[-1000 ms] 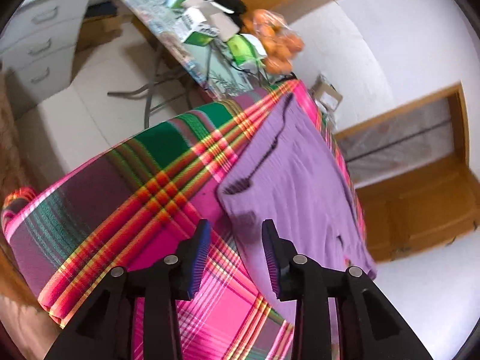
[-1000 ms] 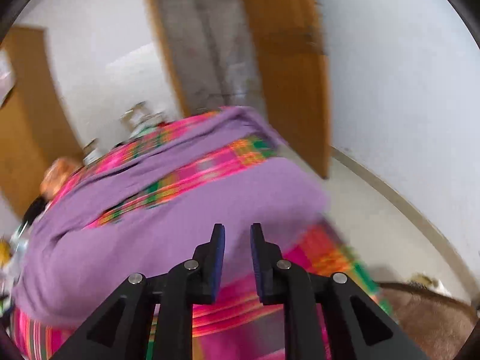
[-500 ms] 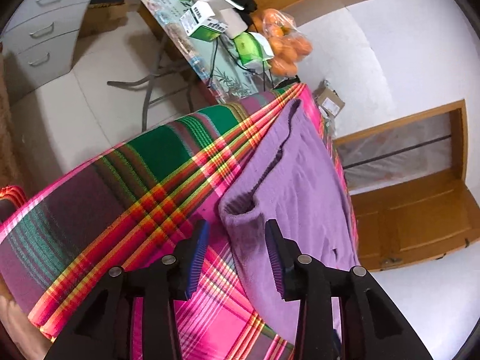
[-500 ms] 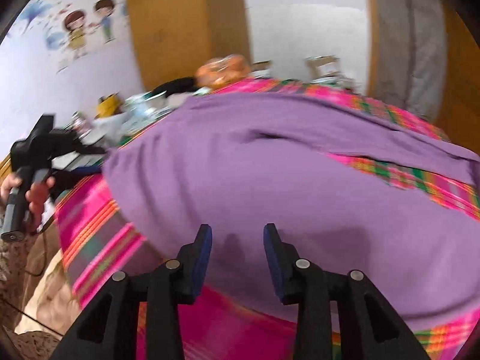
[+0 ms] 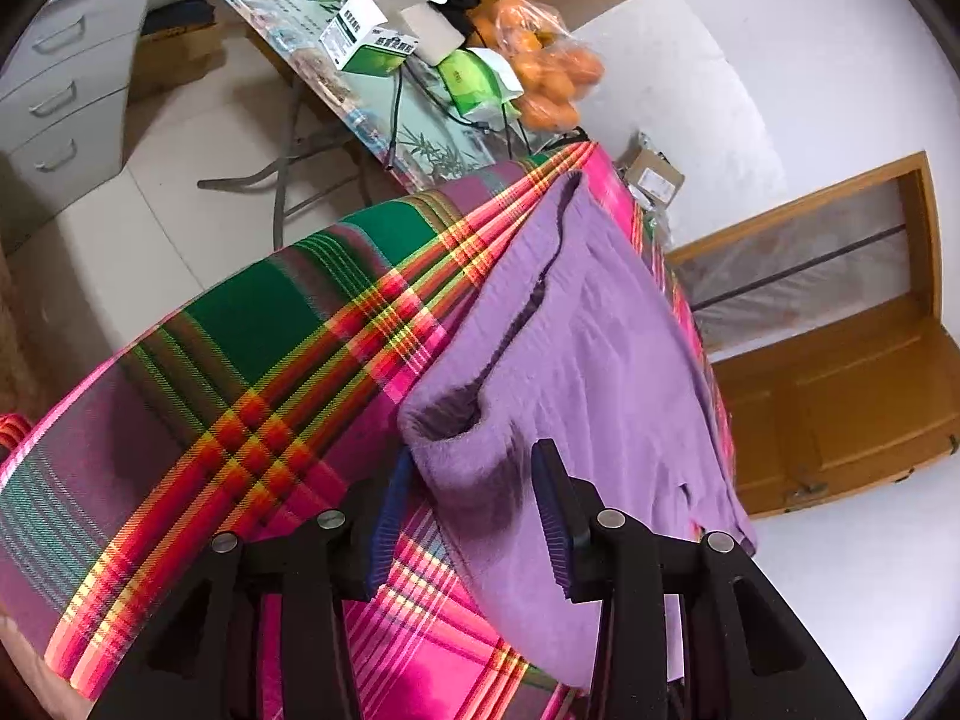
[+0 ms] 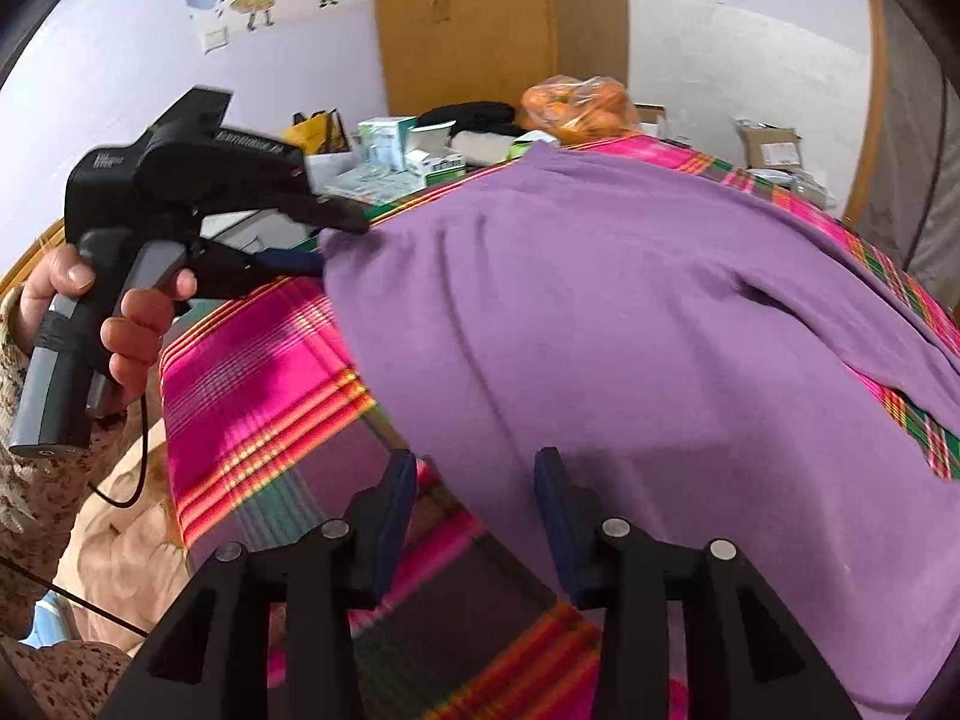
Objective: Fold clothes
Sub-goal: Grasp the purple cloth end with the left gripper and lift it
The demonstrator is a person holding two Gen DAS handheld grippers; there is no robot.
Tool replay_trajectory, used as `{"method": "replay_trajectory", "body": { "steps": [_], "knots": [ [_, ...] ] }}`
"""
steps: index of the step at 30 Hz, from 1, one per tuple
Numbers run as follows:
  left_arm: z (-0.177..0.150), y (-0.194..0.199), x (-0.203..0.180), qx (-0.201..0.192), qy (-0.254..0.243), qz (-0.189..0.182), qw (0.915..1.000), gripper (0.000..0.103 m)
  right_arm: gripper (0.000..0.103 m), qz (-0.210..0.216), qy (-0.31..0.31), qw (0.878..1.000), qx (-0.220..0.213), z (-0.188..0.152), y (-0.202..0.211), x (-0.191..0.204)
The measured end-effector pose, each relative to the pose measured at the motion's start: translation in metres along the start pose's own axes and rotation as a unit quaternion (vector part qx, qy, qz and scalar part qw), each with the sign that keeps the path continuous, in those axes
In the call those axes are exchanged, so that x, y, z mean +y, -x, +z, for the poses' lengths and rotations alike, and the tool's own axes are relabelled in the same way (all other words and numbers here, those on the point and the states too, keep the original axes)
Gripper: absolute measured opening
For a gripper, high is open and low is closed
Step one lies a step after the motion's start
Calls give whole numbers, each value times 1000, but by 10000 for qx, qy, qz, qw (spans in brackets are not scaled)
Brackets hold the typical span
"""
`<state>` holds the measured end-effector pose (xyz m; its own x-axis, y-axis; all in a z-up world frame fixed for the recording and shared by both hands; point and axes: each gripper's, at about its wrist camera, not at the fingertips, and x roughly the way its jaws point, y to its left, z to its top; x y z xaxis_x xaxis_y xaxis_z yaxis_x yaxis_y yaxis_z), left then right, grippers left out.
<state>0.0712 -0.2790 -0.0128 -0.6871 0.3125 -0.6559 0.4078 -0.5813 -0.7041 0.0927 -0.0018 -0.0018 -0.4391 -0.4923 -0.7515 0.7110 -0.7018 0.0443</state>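
A purple sweater [image 5: 600, 360] [image 6: 630, 312] lies spread on a table under a pink, green and red plaid cloth [image 5: 252, 372] [image 6: 252, 384]. My left gripper [image 5: 474, 510] is open, and the sweater's near corner with its open cuff lies between the fingers. In the right wrist view, a hand holds that left gripper [image 6: 327, 243] with one jaw above and one below the same corner. My right gripper [image 6: 477, 498] is open at the sweater's near edge. The purple cloth reaches into the gap between its fingers.
A side table [image 5: 372, 114] behind carries boxes [image 5: 372, 39], cables and a bag of oranges [image 5: 540, 78] [image 6: 576, 105]. A grey drawer cabinet [image 5: 60, 96] stands at left, a wooden door [image 5: 840, 372] at right. A person's sleeve [image 6: 24, 480] is at lower left.
My left gripper has moved forward until the sweater's corner sits between its fingers. My right gripper has swung left across the sweater and opened wider, now at the near edge.
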Motion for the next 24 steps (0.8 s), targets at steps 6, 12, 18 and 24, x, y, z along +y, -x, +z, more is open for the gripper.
{"method": "replay_trajectory", "body": {
  "steps": [6, 12, 18, 24],
  "knots": [
    [7, -4, 10, 88, 482, -365, 9981, 36, 49, -243, 316, 9990, 180, 7, -13, 19],
    [10, 1, 10, 56, 434, -477, 9979, 11, 49, -451, 375, 9981, 182, 12, -20, 25],
    [12, 13, 9, -88, 463, -765, 9960, 10, 3, -841, 373, 9956, 165, 15, -22, 26],
    [10, 31, 17, -202, 539, -915, 9941, 10, 3, -712, 517, 9961, -3, 15, -4, 40]
  ]
}}
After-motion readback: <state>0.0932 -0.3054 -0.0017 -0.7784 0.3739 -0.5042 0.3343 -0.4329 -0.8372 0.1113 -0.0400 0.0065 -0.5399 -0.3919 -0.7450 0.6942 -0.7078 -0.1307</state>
